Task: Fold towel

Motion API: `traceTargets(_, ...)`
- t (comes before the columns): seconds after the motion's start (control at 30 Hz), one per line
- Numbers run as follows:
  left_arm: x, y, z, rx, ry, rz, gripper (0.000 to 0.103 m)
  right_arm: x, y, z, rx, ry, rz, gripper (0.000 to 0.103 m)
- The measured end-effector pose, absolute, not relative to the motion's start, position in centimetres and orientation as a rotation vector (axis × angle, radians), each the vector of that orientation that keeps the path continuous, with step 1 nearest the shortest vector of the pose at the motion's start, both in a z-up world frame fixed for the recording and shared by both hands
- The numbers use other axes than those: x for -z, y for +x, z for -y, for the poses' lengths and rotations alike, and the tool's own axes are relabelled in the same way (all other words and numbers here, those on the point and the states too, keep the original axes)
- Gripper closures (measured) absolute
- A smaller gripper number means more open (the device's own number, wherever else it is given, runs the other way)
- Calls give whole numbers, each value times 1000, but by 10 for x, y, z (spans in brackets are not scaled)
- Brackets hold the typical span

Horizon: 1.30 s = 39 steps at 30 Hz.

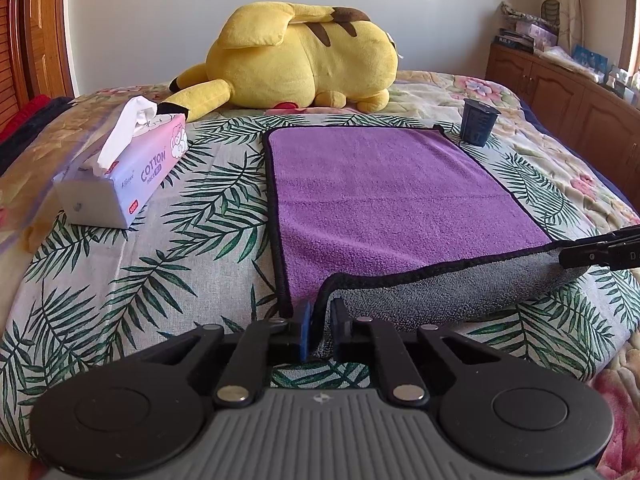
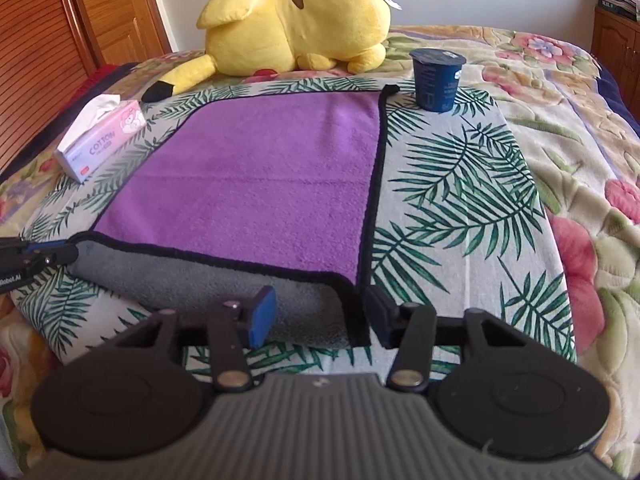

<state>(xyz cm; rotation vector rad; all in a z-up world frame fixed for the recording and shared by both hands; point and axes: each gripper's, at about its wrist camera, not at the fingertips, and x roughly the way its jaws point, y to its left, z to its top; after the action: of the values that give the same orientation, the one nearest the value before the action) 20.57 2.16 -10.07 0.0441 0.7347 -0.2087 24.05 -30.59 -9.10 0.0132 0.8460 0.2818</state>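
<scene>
Bed w/ floral quilt fills both views; leaf-print cloth spread over it. Purple towel lies centre frame on the cloth, near edge turned up, grey underside showing. Yellow plush at top centre. Tissue pack upper left. Dark cup upper right, just beside towel's far corner. Left gripper bottom centre, clamped on towel's near-left corner. Right gripper spread wide, astride the near-right corner, pads not pinching.

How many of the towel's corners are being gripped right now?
1 for certain: the left gripper is shut on the towel's near-left corner. The right gripper is open around the near-right corner, not clamped. Both far corners lie flat, one beside the blue cup.
</scene>
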Motion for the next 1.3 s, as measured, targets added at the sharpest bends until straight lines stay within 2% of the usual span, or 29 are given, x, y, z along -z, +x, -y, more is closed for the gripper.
traceTargets(0.07, 101, 206, -22, 209, 44, -734, 103, 91, 240, 307, -279, 7, -846, 65)
traceTargets(0.13, 101, 206, -22, 209, 44, -735, 103, 91, 241, 307, -275, -2, -849, 75)
traceTargets(0.3, 101, 206, -22, 209, 43, -733, 103, 93, 241, 307, -271, -22, -851, 84)
traceTargets(0.33, 101, 205, -22, 210, 42, -732, 103, 93, 241, 307, -270, -27, -849, 92)
traceTargets(0.37, 101, 205, -22, 211, 40, -731, 103, 92, 241, 307, -270, -29, -847, 94)
traceTargets(1.3, 73, 200, -24, 225, -12, -639, 103, 70, 237, 307, -300, 6, -703, 98)
